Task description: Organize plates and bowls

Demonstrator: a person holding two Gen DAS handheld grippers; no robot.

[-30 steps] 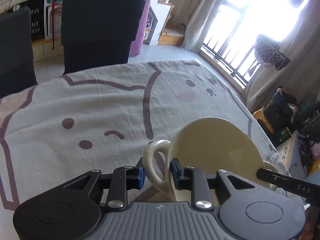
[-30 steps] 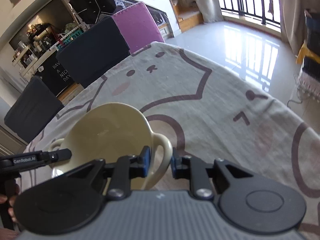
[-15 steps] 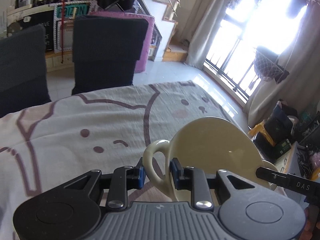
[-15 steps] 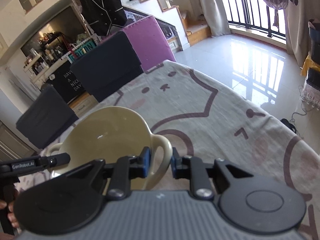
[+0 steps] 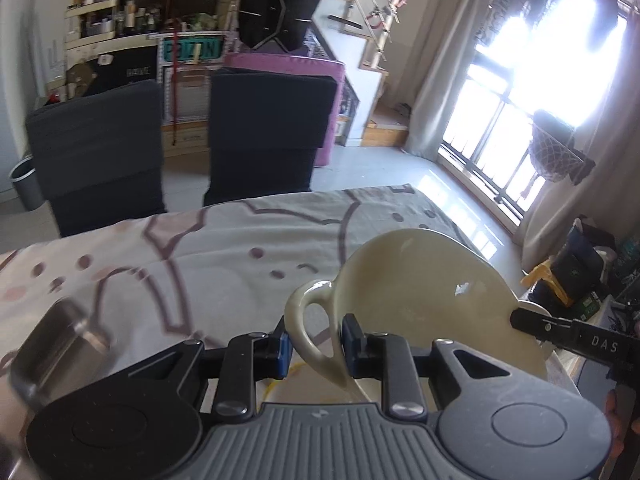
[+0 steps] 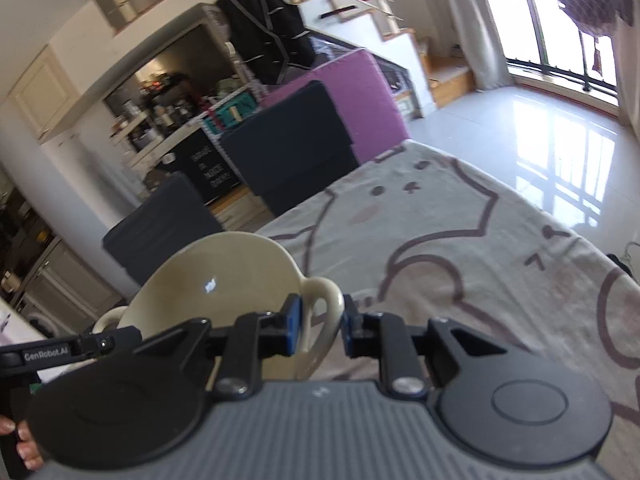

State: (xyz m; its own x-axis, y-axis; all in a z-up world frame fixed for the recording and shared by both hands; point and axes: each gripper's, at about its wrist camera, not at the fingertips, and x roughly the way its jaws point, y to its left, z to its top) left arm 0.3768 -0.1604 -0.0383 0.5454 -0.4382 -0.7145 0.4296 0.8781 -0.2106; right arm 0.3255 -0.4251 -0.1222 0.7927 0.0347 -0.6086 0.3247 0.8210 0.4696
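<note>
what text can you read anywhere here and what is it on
"DAS" on the finger of the right hand-held gripper, left wrist view; it may run on out of frame.
"GenRobot.AI" on the finger of the left hand-held gripper, right wrist view.
Green sign by the shelves: large letters, too blurred to read.
Black board behind the chairs: white lettering, too small and tilted to read.
The bowl carries no text.
</note>
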